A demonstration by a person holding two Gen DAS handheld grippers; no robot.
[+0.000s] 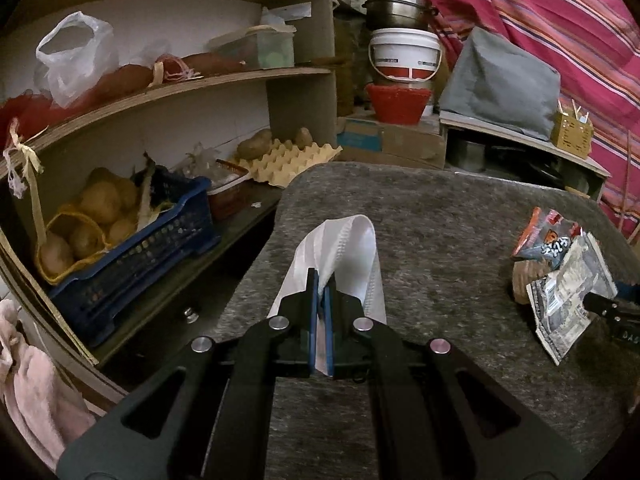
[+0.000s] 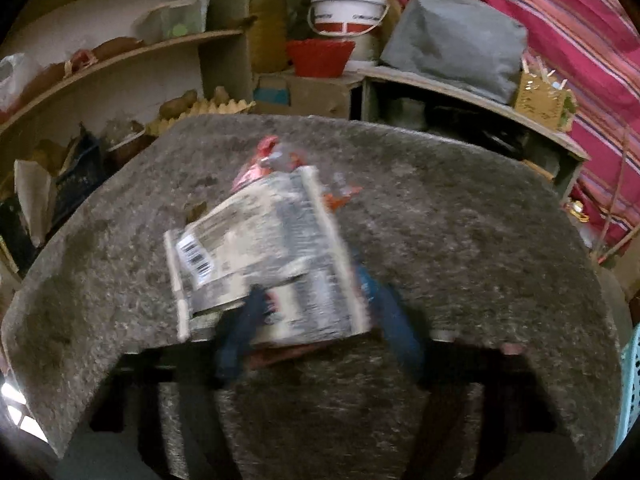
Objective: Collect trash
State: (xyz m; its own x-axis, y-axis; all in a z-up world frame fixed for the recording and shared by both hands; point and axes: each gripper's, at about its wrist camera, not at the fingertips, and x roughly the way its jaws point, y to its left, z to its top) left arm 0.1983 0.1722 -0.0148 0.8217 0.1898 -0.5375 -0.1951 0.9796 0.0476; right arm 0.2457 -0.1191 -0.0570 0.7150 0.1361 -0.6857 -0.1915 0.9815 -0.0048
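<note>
My left gripper (image 1: 320,292) has its blue pads pressed nearly together on the edge of a white plastic bag (image 1: 340,248); the bag fans up and forward from the pinch, above the grey felt-covered table (image 1: 440,220). My right gripper (image 2: 320,312) has its blue fingers (image 2: 244,320) spread apart on either side of a silver printed wrapper (image 2: 264,248); the right wrist view is blurred, and I cannot tell whether the fingers are actually pressing the wrapper or only flanking it. The wrapper shows a barcode near its left edge; in the left wrist view the same silver printed wrapper (image 1: 568,292) sits at the right side of the table, with my right gripper's dark tip (image 1: 600,304) just at its edge. Just beyond it lies a red and orange snack packet (image 1: 548,236), touching or overlapping the wrapper; a brownish lump (image 1: 524,280) sits beside both.

Left of the table stand wooden shelves (image 1: 160,92); a blue crate (image 1: 132,256) of potatoes is on the lower one, an egg tray (image 1: 288,156) further along. Behind the table, a white bucket (image 1: 404,56) rests on a red bowl (image 1: 400,104); a striped pink cloth (image 1: 560,20) hangs at right.
</note>
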